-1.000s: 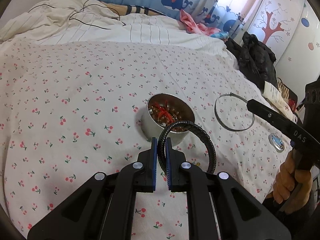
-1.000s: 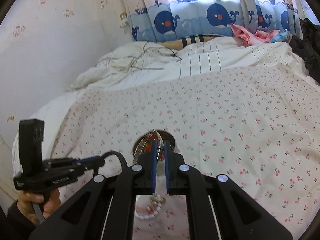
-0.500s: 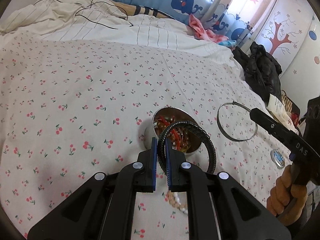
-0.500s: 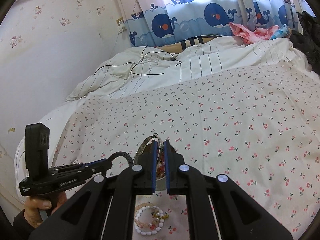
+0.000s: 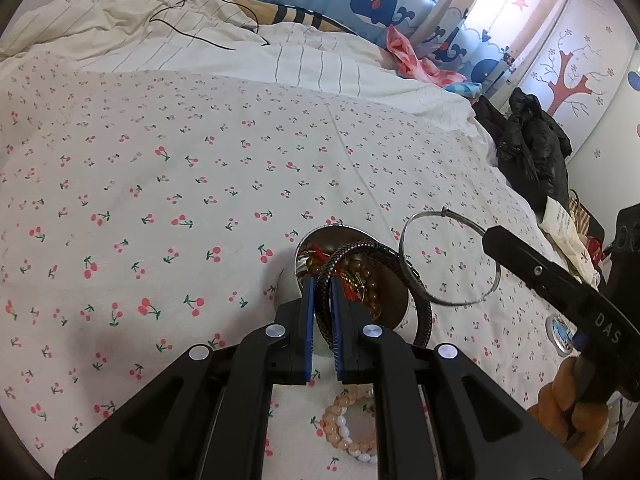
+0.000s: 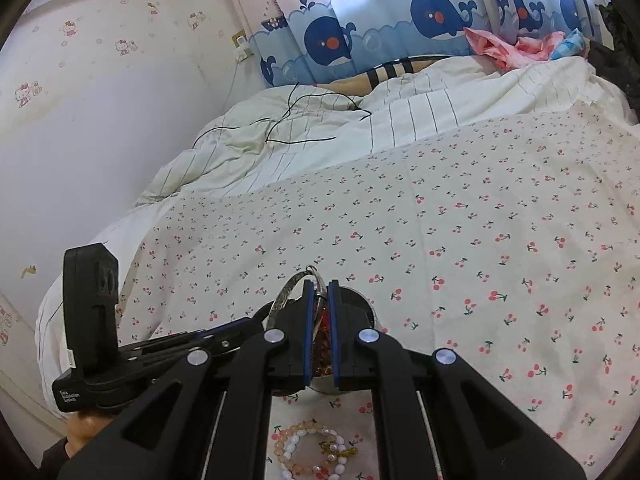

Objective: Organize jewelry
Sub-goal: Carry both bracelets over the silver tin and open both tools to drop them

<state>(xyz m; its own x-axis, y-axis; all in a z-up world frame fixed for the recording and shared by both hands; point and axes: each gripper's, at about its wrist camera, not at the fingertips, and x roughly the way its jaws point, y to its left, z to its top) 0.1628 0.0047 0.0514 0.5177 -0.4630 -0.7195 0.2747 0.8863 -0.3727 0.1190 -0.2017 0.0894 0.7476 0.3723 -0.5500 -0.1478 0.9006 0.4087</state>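
My left gripper (image 5: 322, 292) is shut on a black braided bracelet (image 5: 424, 316) and holds it over a round metal tin (image 5: 396, 312) that holds brown beads and red cord. My right gripper (image 6: 319, 294) is shut on a thin silver bangle (image 6: 280, 300), which also shows in the left wrist view (image 5: 448, 300), just right of the tin and above the sheet. The tin also shows in the right wrist view (image 6: 360, 300), behind my fingers. A peach and white bead bracelet (image 5: 348, 432) lies on the sheet in front of the tin, and shows in the right wrist view (image 6: 312, 452).
The cherry-print bedsheet (image 5: 180, 200) covers the bed. A small round blue-and-white item (image 5: 562, 330) lies on the sheet at the right. Black clothing (image 5: 528, 152) is piled at the bed's right edge. A striped duvet with a black cable (image 6: 320, 128) lies at the back.
Both grippers have moved forward and lower toward the tin, each keeping its hold. The black bracelet now hangs over the tin's opening, and the bead bracelet has come into view below.
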